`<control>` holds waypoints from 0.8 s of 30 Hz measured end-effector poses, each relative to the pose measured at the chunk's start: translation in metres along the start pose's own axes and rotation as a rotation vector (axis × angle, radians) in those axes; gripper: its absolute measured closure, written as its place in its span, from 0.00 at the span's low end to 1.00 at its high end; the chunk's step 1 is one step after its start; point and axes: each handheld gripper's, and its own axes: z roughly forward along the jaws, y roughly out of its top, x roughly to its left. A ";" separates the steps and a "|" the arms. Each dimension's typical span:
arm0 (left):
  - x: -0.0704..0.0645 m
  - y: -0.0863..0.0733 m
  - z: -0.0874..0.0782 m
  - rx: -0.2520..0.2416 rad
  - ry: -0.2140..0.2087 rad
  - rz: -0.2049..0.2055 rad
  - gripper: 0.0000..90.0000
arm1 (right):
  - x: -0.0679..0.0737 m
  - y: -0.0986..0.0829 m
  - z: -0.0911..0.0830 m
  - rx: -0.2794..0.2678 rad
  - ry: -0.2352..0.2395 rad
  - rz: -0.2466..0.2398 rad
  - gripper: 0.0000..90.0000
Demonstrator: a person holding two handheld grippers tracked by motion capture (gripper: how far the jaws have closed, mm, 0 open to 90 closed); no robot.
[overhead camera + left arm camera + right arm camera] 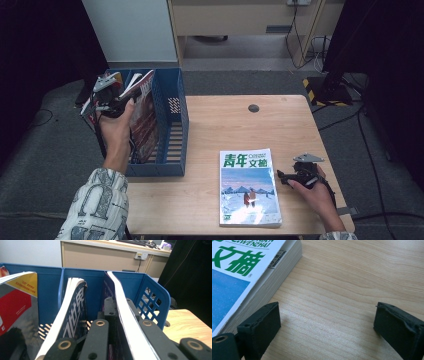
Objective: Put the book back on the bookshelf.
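My left gripper (108, 93) is raised over the blue file rack (174, 125) at the table's left end. In the left gripper view the left gripper (119, 305) is shut on the top edge of a dark-covered magazine (126, 317), which stands upright in the rack (153, 297). Another magazine (72, 312) leans in the compartment beside it. A stack of magazines (248, 186) with a snowy blue cover lies flat near the table's front edge. My right gripper (283, 176) rests low on the table just right of the stack (242, 275). The right gripper (327, 320) stands open, with only bare wood between its jaws.
A red and yellow magazine (17, 297) stands at the rack's far left. The wooden table (280, 125) has a round cable hole (254, 108) at the back. Cabinets and cables lie on the floor beyond the table.
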 end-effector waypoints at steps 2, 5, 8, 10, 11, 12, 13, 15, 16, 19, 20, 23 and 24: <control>-0.001 -0.001 0.001 0.003 0.003 0.004 0.93 | 0.000 0.000 0.000 0.000 0.000 0.000 0.08; -0.001 -0.003 0.002 0.010 0.004 0.009 0.93 | 0.000 0.000 0.000 0.000 0.000 0.000 0.08; -0.002 -0.006 0.003 0.011 0.004 0.009 0.93 | 0.000 0.000 0.000 0.000 0.000 -0.001 0.08; -0.002 -0.008 0.004 0.012 0.004 0.010 0.93 | 0.000 0.000 0.000 0.000 0.000 0.001 0.08; -0.002 -0.009 0.004 0.013 0.006 0.009 0.93 | 0.000 0.000 0.000 0.000 0.000 0.000 0.08; -0.002 -0.010 0.005 0.014 0.006 0.008 0.93 | 0.000 0.000 0.000 0.000 0.000 0.000 0.08; -0.002 -0.011 0.005 0.015 0.007 0.008 0.93 | 0.000 0.000 0.000 0.002 0.000 -0.004 0.08; -0.002 -0.012 0.006 0.015 0.009 0.006 0.93 | 0.000 0.000 0.000 0.002 0.001 -0.005 0.08; -0.001 -0.013 0.006 0.015 0.010 0.006 0.93 | 0.000 0.000 0.000 0.002 0.001 -0.005 0.08; -0.001 -0.015 0.007 0.018 0.011 0.004 0.93 | 0.000 0.000 0.000 0.002 0.001 -0.005 0.08; 0.000 -0.016 0.007 0.015 0.012 0.002 0.93 | 0.000 0.000 0.000 0.002 0.002 -0.005 0.08; 0.000 -0.016 0.007 0.014 0.012 0.003 0.93 | 0.000 0.000 0.000 0.002 0.002 -0.005 0.08; 0.000 -0.016 0.007 0.013 0.011 0.003 0.93 | 0.000 0.000 0.000 0.002 0.002 -0.005 0.08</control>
